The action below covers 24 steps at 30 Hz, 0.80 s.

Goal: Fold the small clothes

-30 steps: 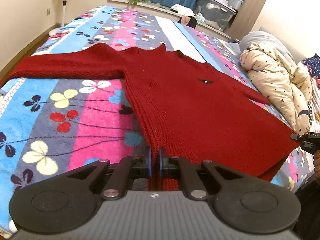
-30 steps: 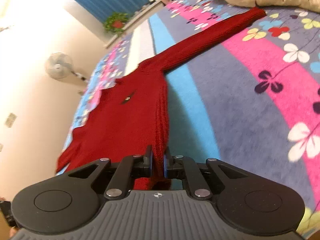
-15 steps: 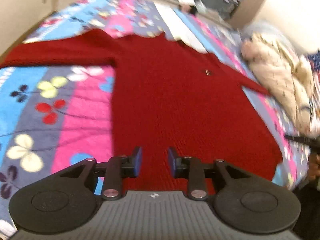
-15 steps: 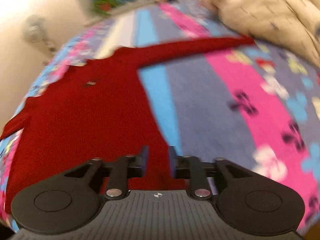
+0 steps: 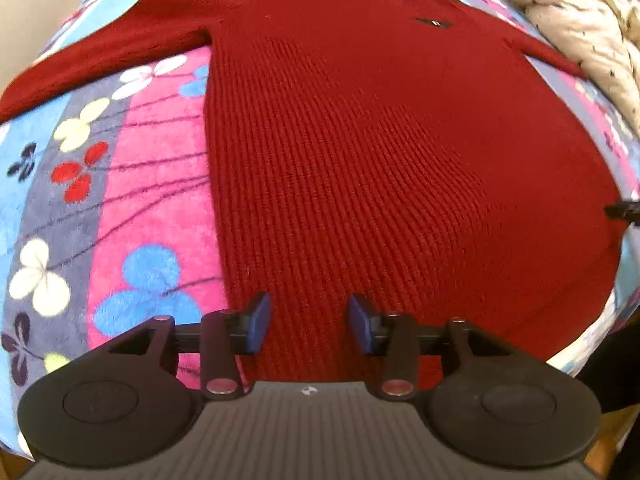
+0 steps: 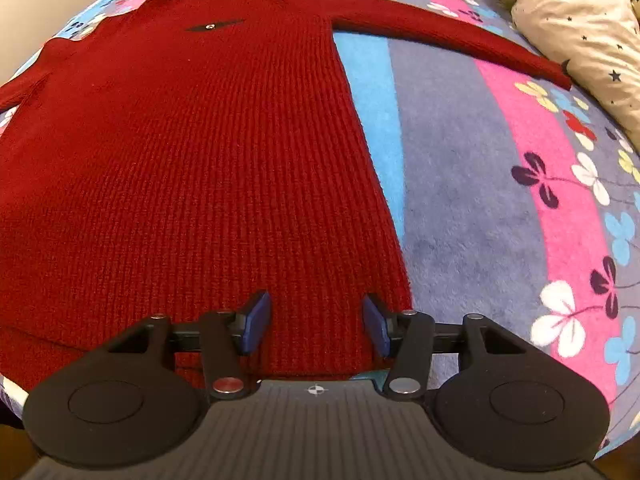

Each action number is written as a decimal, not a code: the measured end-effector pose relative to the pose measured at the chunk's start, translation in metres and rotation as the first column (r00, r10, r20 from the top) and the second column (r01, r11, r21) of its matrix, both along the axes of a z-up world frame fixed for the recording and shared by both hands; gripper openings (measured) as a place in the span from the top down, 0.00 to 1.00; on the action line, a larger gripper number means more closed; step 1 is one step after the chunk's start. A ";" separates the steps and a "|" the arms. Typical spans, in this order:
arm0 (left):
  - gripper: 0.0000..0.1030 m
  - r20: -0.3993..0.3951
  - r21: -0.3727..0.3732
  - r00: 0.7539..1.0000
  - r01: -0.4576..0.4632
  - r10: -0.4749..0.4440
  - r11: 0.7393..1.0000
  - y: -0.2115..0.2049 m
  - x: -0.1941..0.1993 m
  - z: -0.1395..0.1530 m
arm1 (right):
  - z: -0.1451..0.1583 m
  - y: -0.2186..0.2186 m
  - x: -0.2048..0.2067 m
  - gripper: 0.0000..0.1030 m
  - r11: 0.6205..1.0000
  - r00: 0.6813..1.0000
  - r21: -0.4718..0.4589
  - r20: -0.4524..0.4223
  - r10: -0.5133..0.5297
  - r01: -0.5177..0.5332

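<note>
A dark red knitted sweater lies flat on the flowered bedspread, front up, both sleeves spread out sideways; it also shows in the right wrist view. My left gripper is open and empty, hovering over the sweater's hem near its left bottom corner. My right gripper is open and empty over the hem near the right bottom corner. A small dark label sits on the chest.
The bedspread has blue, grey and pink stripes with flowers. A cream star-print duvet is bunched at the right, touching the right sleeve's cuff. The bed's front edge runs just below the hem.
Both grippers were shut on the sweater's hem corners a second ago. They have opened and let go, and the sweater now lies flat. Both views tilted down over the hem.
</note>
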<state>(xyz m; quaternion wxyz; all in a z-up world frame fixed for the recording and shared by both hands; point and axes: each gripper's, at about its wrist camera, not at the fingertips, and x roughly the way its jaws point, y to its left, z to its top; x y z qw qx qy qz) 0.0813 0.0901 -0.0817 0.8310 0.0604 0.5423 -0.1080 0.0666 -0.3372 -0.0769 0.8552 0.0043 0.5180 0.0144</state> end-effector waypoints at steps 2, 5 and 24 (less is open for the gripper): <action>0.52 0.032 0.008 0.999 -0.005 0.005 1.000 -0.001 -0.003 0.003 | 0.004 -0.003 -0.003 0.48 1.000 1.000 0.016 0.011 -0.013 0.013; 0.51 0.110 0.028 0.994 -0.011 0.008 1.000 -0.005 -0.007 0.014 | 0.016 -0.006 -0.008 0.48 0.999 0.997 0.033 0.070 -0.039 0.037; 0.17 0.398 -0.032 0.886 -0.246 0.238 0.969 0.003 -0.006 0.066 | 0.091 -0.028 -0.016 0.47 0.982 0.838 0.037 0.515 -0.179 0.187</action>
